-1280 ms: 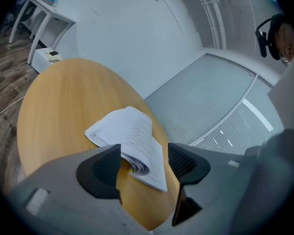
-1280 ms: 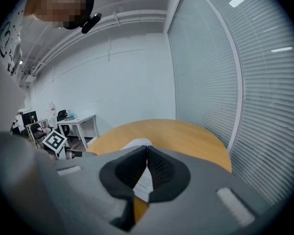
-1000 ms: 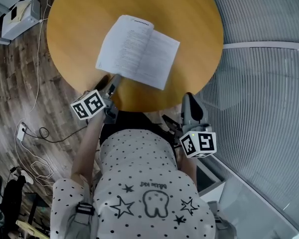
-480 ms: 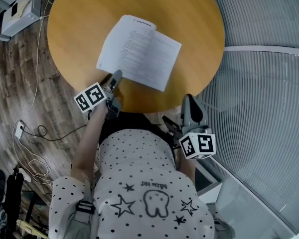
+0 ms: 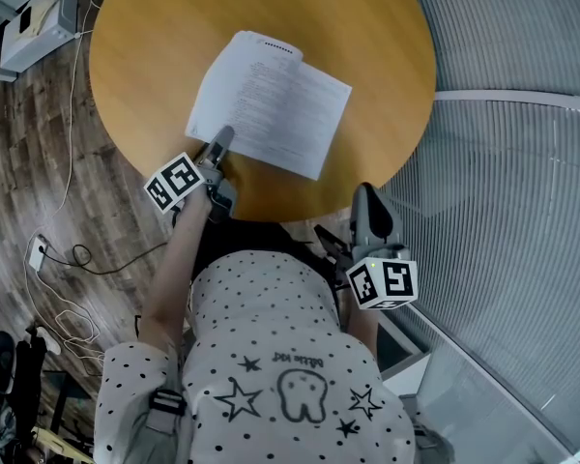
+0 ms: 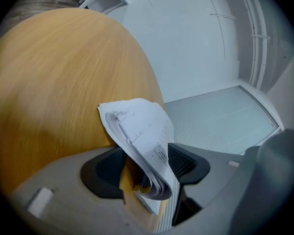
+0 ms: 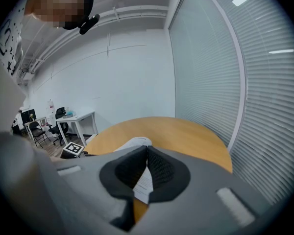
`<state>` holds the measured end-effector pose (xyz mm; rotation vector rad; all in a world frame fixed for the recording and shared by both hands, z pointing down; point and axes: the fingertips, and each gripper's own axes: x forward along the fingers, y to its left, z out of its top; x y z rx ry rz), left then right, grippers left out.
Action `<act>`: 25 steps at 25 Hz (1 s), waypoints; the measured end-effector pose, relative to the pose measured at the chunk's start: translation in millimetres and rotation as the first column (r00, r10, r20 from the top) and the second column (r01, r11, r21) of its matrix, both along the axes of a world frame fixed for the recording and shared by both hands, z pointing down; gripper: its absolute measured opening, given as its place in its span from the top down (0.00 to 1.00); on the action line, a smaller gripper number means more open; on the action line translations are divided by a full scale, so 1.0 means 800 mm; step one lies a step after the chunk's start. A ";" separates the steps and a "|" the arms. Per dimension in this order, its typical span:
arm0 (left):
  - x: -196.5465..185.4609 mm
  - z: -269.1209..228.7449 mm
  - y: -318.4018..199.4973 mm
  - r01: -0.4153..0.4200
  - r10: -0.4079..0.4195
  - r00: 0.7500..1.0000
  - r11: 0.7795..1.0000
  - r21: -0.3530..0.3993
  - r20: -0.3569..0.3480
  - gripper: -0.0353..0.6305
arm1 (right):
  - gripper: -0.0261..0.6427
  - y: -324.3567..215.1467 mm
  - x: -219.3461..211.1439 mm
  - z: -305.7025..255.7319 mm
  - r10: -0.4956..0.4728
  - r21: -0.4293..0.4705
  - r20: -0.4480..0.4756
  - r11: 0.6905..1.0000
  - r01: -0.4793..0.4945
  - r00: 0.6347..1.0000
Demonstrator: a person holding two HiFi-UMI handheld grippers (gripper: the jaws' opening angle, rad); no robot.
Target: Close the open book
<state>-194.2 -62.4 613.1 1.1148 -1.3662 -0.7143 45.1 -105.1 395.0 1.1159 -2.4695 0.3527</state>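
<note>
The open book (image 5: 271,104) lies flat with white printed pages up on the round wooden table (image 5: 367,27). My left gripper (image 5: 221,140) sits at the book's near left corner. In the left gripper view its jaws stand wide, and the curled page corner (image 6: 142,131) rises between the two dark pads (image 6: 185,161) without being pinched. My right gripper (image 5: 365,193) hangs off the table's near edge, close to the person's body, apart from the book. In the right gripper view its jaws (image 7: 146,150) meet at the tips with nothing held, and the book (image 7: 135,142) lies beyond.
The person's dotted shirt (image 5: 280,356) fills the near side. A white box (image 5: 39,22) and cables (image 5: 63,259) lie on the wood floor at left. Slatted blinds (image 5: 522,211) run along the right. A desk with chairs (image 7: 73,119) stands far off.
My left gripper has moved forward and down onto the book's near left corner and has rolled a little. The right gripper and the book have stayed where they were.
</note>
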 end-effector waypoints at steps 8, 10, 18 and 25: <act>-0.018 0.005 0.005 0.042 -0.042 0.999 0.999 -0.004 0.025 0.66 | 0.95 -0.002 0.003 0.000 0.005 -0.001 0.002 1.000 -0.005 1.000; -0.017 0.007 0.005 0.034 -0.033 0.998 0.999 -0.007 0.048 0.70 | 0.95 -0.004 0.009 0.002 0.006 -0.002 0.001 1.000 -0.006 1.000; -0.016 0.011 0.003 -0.005 0.016 0.985 0.998 -0.063 0.171 0.74 | 0.95 -0.008 0.016 0.007 0.008 -0.006 0.008 1.000 -0.008 1.000; -0.016 0.015 0.003 -0.021 0.051 0.965 0.993 -0.116 0.257 0.78 | 0.95 -0.007 0.025 0.011 0.015 -0.009 0.013 1.000 -0.015 1.000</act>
